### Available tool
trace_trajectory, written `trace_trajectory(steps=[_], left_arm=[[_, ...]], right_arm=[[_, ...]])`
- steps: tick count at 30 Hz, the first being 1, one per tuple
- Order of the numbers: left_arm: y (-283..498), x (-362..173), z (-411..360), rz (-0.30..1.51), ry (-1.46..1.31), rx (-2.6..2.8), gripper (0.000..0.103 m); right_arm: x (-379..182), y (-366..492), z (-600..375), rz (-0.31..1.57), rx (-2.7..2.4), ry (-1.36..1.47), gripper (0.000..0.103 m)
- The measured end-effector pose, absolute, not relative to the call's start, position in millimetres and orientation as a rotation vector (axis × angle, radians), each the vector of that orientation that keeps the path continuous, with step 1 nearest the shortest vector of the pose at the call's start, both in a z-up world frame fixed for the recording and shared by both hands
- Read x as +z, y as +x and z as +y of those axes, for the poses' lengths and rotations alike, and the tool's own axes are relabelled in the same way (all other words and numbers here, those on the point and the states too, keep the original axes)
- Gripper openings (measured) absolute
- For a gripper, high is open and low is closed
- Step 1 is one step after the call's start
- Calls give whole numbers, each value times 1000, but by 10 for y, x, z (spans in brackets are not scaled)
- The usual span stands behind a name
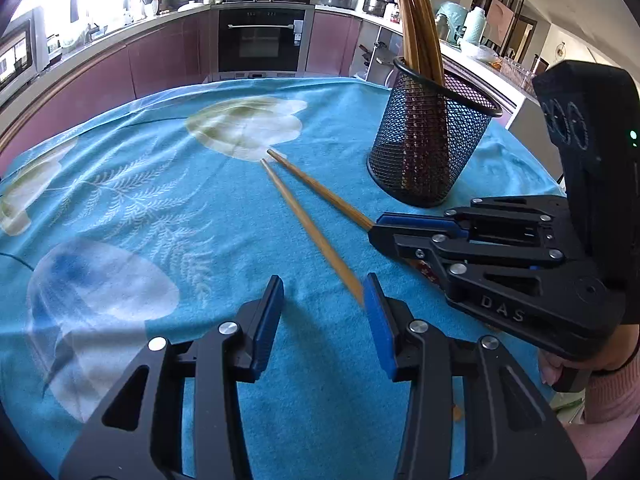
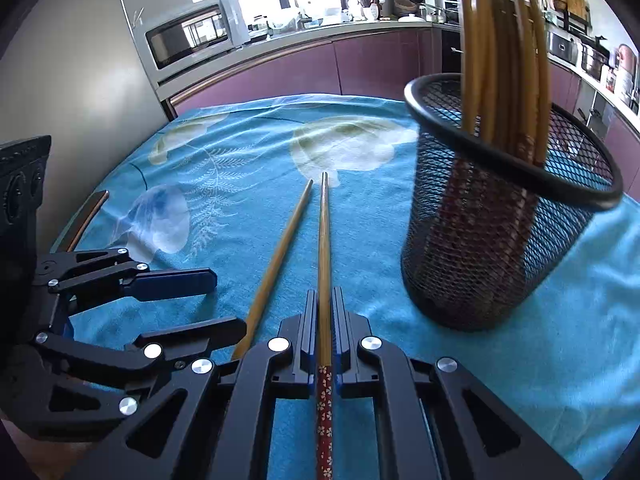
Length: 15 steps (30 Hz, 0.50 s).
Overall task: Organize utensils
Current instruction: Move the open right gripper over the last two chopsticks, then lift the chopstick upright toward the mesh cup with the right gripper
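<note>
On the surface under the blue cloth (image 1: 160, 168), the right gripper (image 2: 325, 320) has its jaws clenched on one chopstick (image 2: 324, 240), the left gripper (image 1: 322, 320) holds its jaws released around the second chopstick (image 1: 308, 224), and the mesh cup (image 2: 500, 220) of chopsticks stands near

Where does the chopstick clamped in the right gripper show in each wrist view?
Left wrist: the clamped chopstick runs from centre toward the right, its end in the right gripper.
Right wrist: it runs up the middle from between the closed fingers.
Shared landmark: the mesh cup of chopsticks, to its right in both.
</note>
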<state>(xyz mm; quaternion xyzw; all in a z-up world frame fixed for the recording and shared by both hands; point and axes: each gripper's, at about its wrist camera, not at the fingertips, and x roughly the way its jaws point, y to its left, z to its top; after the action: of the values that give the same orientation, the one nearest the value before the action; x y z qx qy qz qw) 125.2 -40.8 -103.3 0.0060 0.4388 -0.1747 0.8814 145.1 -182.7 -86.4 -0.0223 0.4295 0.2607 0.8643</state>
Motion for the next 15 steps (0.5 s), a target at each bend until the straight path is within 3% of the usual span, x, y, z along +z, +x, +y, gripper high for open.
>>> trace_trajectory(steps=[12, 15], left_arm=[[1507, -1070, -549, 929, 54, -347, 37], [1542, -1076, -577, 931, 74, -344, 26]], right_arm=[[-803, 1257, -2060, 884, 569, 14, 5], [-815, 1244, -2088, 889, 568, 21, 5]])
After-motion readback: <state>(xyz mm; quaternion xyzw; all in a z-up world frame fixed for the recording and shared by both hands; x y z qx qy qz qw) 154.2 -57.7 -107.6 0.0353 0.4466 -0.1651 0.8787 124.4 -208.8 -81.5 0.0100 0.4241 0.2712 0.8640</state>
